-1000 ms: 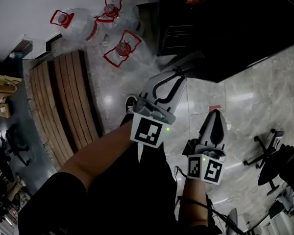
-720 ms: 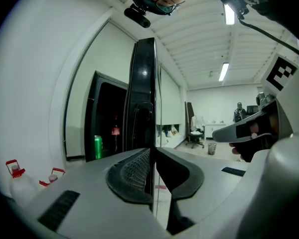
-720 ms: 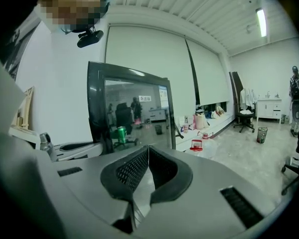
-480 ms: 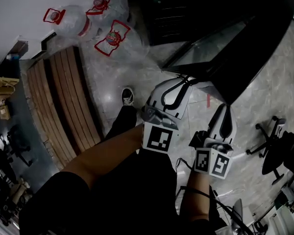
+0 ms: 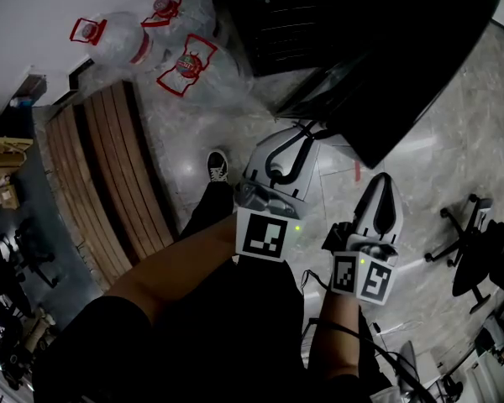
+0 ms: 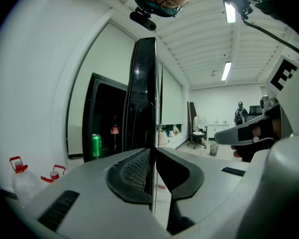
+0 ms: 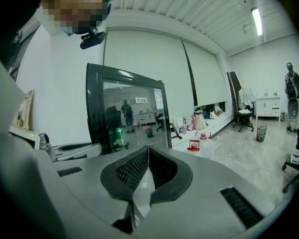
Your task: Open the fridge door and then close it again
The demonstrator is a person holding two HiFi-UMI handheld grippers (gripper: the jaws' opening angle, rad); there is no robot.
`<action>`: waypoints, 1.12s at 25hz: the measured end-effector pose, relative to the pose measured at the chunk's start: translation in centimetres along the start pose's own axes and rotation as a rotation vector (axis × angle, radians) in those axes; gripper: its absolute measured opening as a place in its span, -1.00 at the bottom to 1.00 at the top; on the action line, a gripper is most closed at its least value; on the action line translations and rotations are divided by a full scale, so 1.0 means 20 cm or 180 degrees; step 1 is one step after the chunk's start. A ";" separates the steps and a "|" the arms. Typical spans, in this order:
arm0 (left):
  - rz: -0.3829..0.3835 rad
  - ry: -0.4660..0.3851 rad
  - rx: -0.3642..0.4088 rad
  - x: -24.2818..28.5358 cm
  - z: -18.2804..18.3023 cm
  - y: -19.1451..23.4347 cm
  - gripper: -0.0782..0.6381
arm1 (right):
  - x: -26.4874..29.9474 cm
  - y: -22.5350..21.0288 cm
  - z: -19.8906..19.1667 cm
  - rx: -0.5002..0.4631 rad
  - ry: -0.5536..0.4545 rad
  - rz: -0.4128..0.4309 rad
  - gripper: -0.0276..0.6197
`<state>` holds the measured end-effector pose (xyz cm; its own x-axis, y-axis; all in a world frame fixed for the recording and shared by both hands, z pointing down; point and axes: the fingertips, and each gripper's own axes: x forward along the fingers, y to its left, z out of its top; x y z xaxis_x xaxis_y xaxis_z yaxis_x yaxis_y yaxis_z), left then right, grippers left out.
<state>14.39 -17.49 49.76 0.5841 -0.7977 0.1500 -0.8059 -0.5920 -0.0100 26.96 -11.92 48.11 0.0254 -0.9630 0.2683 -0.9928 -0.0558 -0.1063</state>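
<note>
The black fridge [image 5: 294,15] stands at the top of the head view with its glass door [image 5: 403,74] swung out to the right. My left gripper [image 5: 305,133] is shut, with its tips just below the door's free edge. In the left gripper view the jaws [image 6: 152,151] are pressed together and the door [image 6: 142,93] shows edge-on straight ahead; whether they touch is unclear. A green can [image 6: 95,145] stands inside the fridge. My right gripper [image 5: 385,183] is shut and holds nothing, lower right of the door. Its own view faces the door glass [image 7: 129,113] over shut jaws [image 7: 148,147].
Large water bottles [image 5: 185,57] with red handles lie on the floor left of the fridge. A slatted wooden bench [image 5: 109,175] runs along the left. An office chair [image 5: 470,242] stands at the right. My shoe [image 5: 218,166] is beside the left gripper. A person [image 7: 290,91] stands far off.
The fridge door has swung out from the cabinet toward the right. Both grippers have moved along with the door's edge, the left staying at that edge.
</note>
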 end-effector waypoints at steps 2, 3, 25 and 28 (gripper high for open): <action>0.0009 0.0018 0.0000 0.00 -0.01 0.01 -0.66 | 0.01 0.00 -0.01 0.0012 0.0003 -0.0013 -0.87; 0.0007 0.0031 0.0007 0.00 -0.01 0.01 -0.66 | 0.01 0.00 -0.01 0.0017 0.0007 -0.0017 -0.87; 0.0562 -0.0005 -0.0183 0.29 0.02 0.83 -0.56 | 0.43 0.20 0.05 -0.0082 0.0135 0.0271 -0.87; 0.0584 -0.0013 -0.0162 0.36 0.03 0.93 -0.55 | 0.48 0.19 0.05 -0.0092 0.0161 0.0242 -0.87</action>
<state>3.64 -34.26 50.09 0.4272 -0.8923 0.1461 -0.9027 -0.4300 0.0132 23.58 -21.71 49.32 -0.0553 -0.9496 0.3087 -0.9946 0.0253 -0.1006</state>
